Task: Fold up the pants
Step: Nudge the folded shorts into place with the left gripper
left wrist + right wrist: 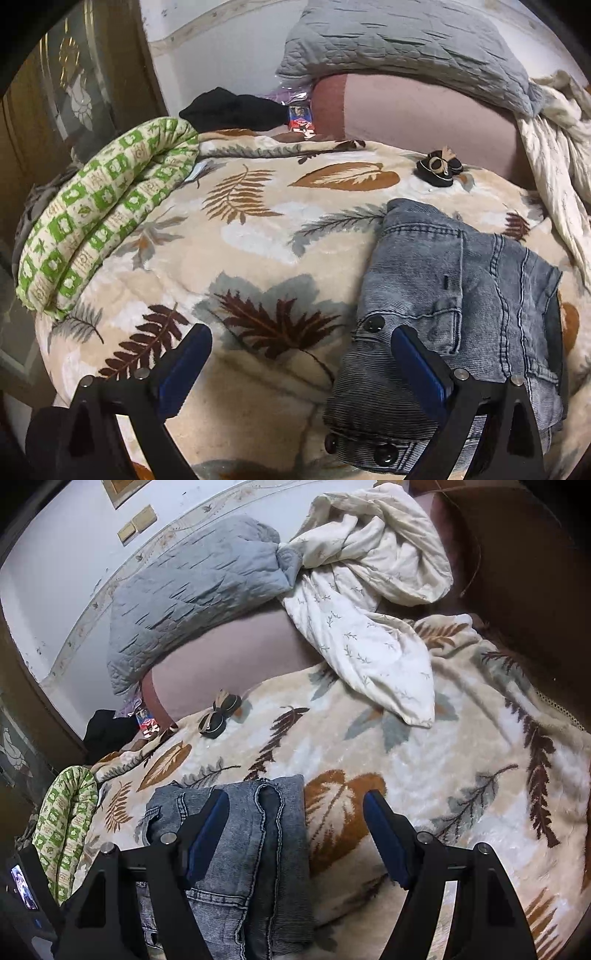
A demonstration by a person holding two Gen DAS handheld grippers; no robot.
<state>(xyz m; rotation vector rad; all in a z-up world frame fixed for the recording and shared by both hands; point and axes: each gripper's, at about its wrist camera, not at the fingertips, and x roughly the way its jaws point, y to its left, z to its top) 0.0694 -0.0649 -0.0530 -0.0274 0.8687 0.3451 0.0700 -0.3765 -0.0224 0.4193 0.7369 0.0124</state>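
Observation:
Grey-blue denim pants [454, 317] lie folded into a compact bundle on a leaf-patterned blanket [258, 251]. In the left wrist view my left gripper [301, 341] is open, its right finger over the bundle's near left edge, its left finger over bare blanket. Nothing is clamped between its pads. In the right wrist view the same pants [243, 853] lie low and left of centre. My right gripper [295, 808] stands open, with its left finger above the denim and the bundle's right edge in the gap; its right finger is over the blanket [424, 768].
A rolled green-and-white quilt [99, 218] lies at the left edge of the bed. A grey quilted pillow [402, 44], a cream sheet [373, 602], a black garment [236, 107] and small black shoes [439, 168] lie toward the head of the bed.

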